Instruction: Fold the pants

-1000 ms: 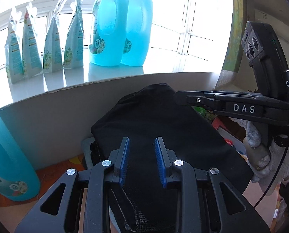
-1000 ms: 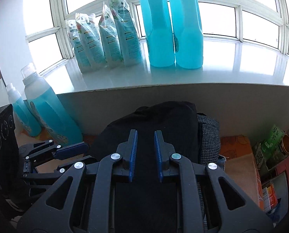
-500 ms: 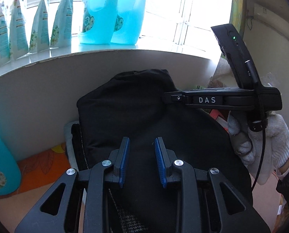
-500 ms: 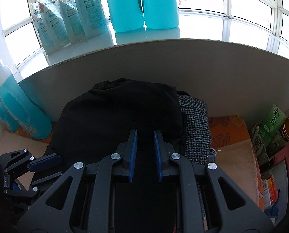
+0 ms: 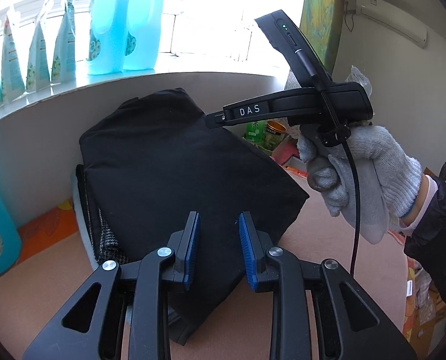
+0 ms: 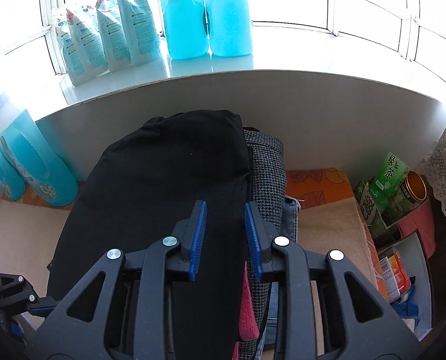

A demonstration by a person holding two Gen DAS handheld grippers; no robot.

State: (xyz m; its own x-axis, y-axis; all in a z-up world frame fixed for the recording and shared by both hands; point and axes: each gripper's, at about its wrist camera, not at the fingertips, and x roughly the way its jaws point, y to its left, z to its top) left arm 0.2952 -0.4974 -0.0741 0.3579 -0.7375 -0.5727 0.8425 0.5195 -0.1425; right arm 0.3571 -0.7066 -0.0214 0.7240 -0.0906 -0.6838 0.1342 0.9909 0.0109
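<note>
Finishing: folded black fabric pants (image 5: pixel 175 168) laid on far clothes pile.
Tongs: left tongs (image 5: pixel 217 250), right tongs (image 6: pixel 224 235) apart, empty.
Next: edges checked.

Bare mat (image 5: pixel 328 270) right of pants (image 5: pixel 175 162), wall (image 6: pixel 313 120) close behind, bottles (image 6: pixel 34 162) left

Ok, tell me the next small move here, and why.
Probably draw both tongs back and finish. The black pants already lie folded on top of the stack of clothes, and the left tongs and right tongs are open and empty.
</note>
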